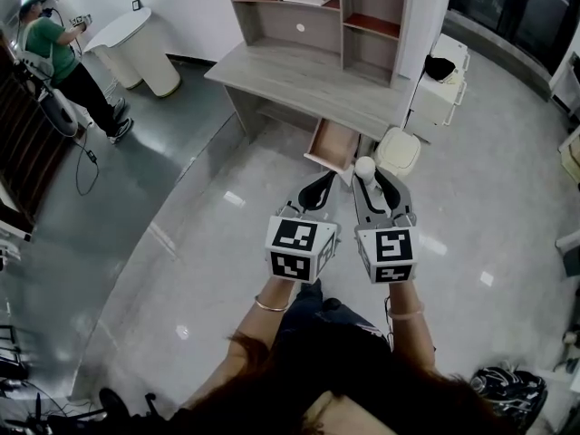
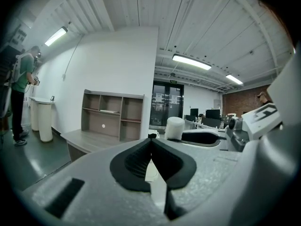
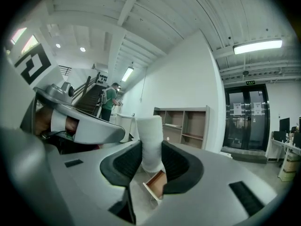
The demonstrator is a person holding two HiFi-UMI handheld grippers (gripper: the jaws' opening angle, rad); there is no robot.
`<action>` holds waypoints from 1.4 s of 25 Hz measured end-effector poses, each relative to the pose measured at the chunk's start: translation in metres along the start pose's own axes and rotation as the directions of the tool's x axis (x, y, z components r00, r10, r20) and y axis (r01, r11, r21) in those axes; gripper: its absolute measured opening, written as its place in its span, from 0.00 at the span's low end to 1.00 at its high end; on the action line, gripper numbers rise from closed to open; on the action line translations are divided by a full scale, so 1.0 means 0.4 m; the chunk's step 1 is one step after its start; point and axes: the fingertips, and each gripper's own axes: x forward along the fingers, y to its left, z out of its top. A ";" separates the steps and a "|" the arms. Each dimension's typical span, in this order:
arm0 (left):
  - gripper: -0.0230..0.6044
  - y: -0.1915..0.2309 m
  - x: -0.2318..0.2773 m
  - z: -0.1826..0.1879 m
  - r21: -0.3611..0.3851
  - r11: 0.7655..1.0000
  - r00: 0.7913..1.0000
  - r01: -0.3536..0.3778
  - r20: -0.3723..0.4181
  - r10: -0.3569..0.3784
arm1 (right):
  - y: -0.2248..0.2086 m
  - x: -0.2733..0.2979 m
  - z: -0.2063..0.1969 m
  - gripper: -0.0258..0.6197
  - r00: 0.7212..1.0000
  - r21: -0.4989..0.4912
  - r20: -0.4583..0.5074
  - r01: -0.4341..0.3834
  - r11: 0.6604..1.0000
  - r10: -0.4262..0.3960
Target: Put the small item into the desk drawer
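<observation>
A small white cylinder [image 1: 364,167] stands upright between the dark pads of my right gripper [image 1: 372,179], which is shut on it. The right gripper view shows the cylinder [image 3: 150,135] pinched between the pads of my right gripper [image 3: 151,149]. Below them lies the open wooden drawer [image 3: 157,182]. From the head view, that drawer [image 1: 333,143] is pulled out of the grey desk [image 1: 299,80], just beyond both grippers. My left gripper [image 1: 321,187] is held beside the right one. Its pads meet at the tips of my left gripper [image 2: 151,139] with nothing between them.
A shelf unit [image 1: 317,7] stands on the desk. Right of the drawer are a round white bin [image 1: 397,150] and a white cabinet [image 1: 439,89]. A person in green [image 1: 50,43] stands far left by a white counter [image 1: 136,48]. A bag [image 1: 507,392] lies at bottom right.
</observation>
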 end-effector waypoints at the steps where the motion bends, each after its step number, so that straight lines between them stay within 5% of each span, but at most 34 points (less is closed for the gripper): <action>1: 0.06 0.007 0.005 -0.001 0.001 1.000 1.000 -0.004 0.000 0.004 | -0.001 0.009 -0.003 0.23 1.000 0.000 -0.001 -0.003 1.000 0.003; 35: 0.06 0.392 0.418 -0.037 -0.012 0.998 0.998 0.065 -0.023 -0.065 | -0.091 0.534 -0.155 0.23 0.986 -0.069 -0.162 0.024 0.997 -0.035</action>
